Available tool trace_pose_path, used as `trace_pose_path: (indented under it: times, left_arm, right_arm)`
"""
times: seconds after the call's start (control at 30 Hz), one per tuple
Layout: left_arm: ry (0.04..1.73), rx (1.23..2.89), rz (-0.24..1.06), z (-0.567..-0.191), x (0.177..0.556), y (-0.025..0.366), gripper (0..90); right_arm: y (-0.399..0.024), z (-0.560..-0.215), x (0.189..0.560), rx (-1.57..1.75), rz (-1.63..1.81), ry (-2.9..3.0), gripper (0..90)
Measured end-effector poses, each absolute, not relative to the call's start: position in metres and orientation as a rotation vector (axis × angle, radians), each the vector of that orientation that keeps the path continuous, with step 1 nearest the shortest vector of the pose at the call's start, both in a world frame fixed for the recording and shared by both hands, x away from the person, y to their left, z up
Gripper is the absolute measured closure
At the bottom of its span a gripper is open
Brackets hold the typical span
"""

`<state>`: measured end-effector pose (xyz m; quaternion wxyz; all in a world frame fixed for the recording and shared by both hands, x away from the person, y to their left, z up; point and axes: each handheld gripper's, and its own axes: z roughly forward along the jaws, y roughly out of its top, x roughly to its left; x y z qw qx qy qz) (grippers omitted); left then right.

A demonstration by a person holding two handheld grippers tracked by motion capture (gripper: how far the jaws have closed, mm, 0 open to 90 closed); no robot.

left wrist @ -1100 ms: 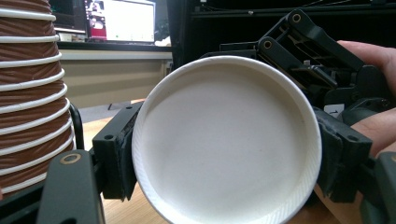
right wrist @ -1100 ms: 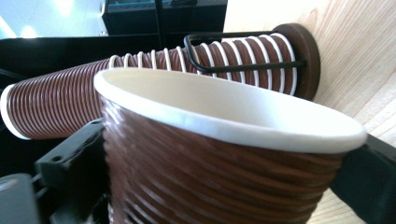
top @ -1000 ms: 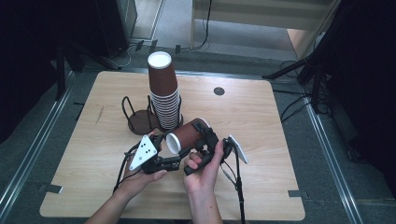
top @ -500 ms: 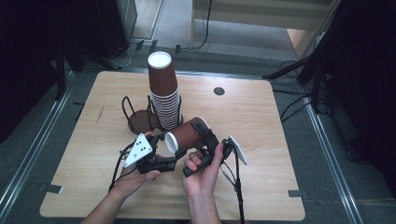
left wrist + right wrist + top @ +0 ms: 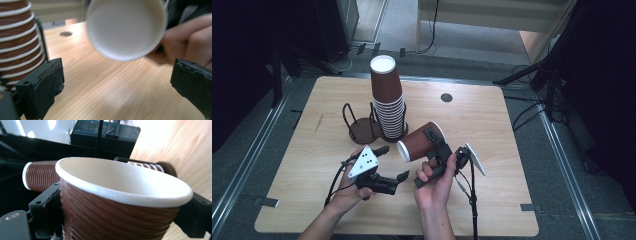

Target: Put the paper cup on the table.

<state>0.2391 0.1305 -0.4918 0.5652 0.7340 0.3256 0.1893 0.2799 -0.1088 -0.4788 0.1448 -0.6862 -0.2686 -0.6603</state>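
A brown ribbed paper cup (image 5: 419,142) lies on its side above the table, with my right gripper (image 5: 432,142) shut on it. In the right gripper view both jaws press the cup (image 5: 112,182) at its sides; they closed in on it within the last second. The cup's white open mouth (image 5: 126,27) faces my left gripper (image 5: 394,162). That gripper's jaws have just been opening and stand wide apart with nothing between them (image 5: 120,80). A tall stack of upturned brown cups (image 5: 387,100) stands behind on the table.
A dark wire cup rack (image 5: 357,125) stands left of the stack. The wooden table (image 5: 512,150) has a small round hole (image 5: 446,97) near its far edge. Cables trail from both grippers toward the near edge. Dark floor and stands surround the table.
The left gripper's jaws have spread from nearly shut beside the cup's rim to wide apart. The cup stays held in the right gripper, and both hands have barely moved.
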Motion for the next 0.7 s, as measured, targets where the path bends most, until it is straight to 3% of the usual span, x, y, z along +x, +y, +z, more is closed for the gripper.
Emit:
trace_pose_path:
  times: [0.7]
  left_arm:
    - [0.971,1.747,0.477,-0.515,0.232,0.19,0.0]
  right_arm:
    - [-0.116,-0.474,0.279,-2.051,-2.12,-1.318,9.7]
